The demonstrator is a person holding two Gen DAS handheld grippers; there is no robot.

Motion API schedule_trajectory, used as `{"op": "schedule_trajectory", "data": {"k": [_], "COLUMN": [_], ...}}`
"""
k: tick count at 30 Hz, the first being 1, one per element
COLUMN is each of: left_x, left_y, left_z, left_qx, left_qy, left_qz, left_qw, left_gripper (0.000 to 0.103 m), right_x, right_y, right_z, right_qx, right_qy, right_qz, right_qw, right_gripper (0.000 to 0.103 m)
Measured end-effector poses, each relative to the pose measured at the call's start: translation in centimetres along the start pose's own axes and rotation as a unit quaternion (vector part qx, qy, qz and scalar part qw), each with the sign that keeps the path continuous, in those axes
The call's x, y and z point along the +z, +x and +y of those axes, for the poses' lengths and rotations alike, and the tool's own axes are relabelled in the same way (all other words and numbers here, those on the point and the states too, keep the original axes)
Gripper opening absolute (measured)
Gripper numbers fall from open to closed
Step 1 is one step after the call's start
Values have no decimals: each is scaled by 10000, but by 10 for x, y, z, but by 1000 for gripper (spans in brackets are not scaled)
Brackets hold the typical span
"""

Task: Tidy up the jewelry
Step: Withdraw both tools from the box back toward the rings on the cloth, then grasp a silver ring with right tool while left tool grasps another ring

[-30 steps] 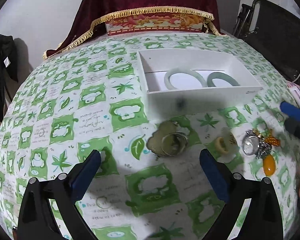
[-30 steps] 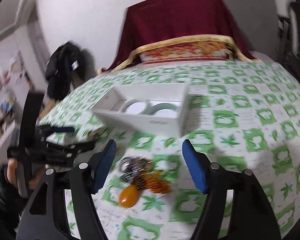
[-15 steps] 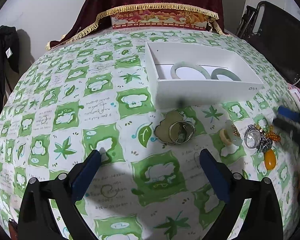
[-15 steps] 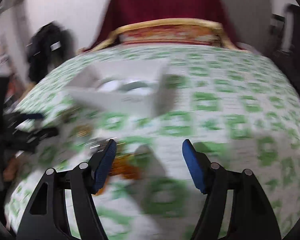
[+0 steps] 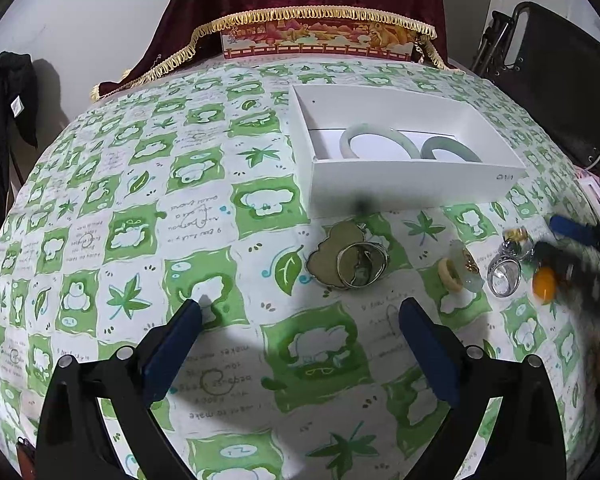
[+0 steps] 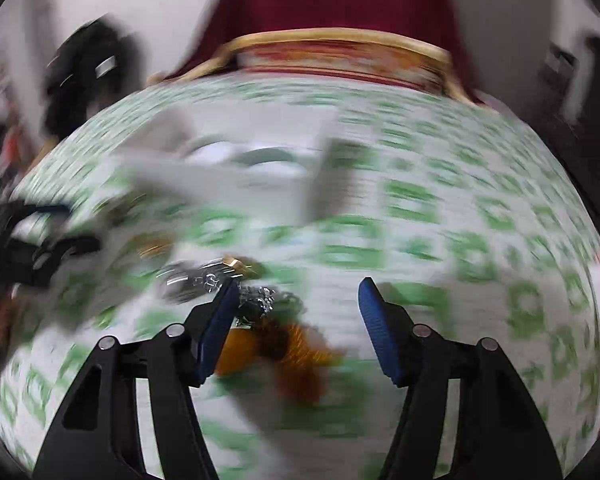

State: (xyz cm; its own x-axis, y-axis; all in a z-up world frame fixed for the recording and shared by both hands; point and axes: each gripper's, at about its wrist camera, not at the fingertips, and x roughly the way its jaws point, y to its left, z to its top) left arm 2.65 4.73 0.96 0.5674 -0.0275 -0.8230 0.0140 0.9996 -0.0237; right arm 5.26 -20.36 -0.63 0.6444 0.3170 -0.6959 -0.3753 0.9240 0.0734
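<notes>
jewelry pile [image 6: 260, 312] is getting closer: right hand-held gripper [image 6: 296, 300] is dropping onto it, jaws apart; left hand-held gripper [image 5: 300, 320] is idling at 6 o'clock, also apart.

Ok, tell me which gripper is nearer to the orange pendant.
Right. The right gripper is down at the orange pendant, which lies by its left finger. The left gripper hovers open well to the pendant's left, facing the silver ring.

Count: 1 white box [image 5: 416, 184], 2 jade bangles [image 5: 376, 138] inside; on bench: 1 metal bangle [image 5: 362, 264], 1 cream ring [image 5: 449, 275], 1 amber pendant [image 5: 543, 285]
</notes>
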Motion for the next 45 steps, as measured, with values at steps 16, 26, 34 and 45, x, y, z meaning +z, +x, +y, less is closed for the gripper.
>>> {"op": "schedule_trajectory", "data": {"k": [16, 26, 34, 45], "left_x": [3, 5, 12, 14], "left_y": [-5, -4, 4, 4], "left_z": [4, -5, -18, -17], "left_qx": [-392, -739, -708, -666], "left_qy": [-139, 133, 551, 547], "left_qz": [-130, -142, -211, -284], "left_qw": [9991, 9971, 9957, 9959], "left_gripper": [89, 79, 56, 33], "right_x": [-6, -3, 0, 0], "right_y": [4, 20, 21, 21], "right_z": [85, 79, 69, 67], "right_qx": [1100, 1080, 1303, 1332], "right_qy": [-1516, -1448, -1176, -1121], "right_qz": [206, 476, 514, 517], "right_qw": [9821, 9824, 9831, 9834], "right_gripper": [45, 28, 28, 28]}}
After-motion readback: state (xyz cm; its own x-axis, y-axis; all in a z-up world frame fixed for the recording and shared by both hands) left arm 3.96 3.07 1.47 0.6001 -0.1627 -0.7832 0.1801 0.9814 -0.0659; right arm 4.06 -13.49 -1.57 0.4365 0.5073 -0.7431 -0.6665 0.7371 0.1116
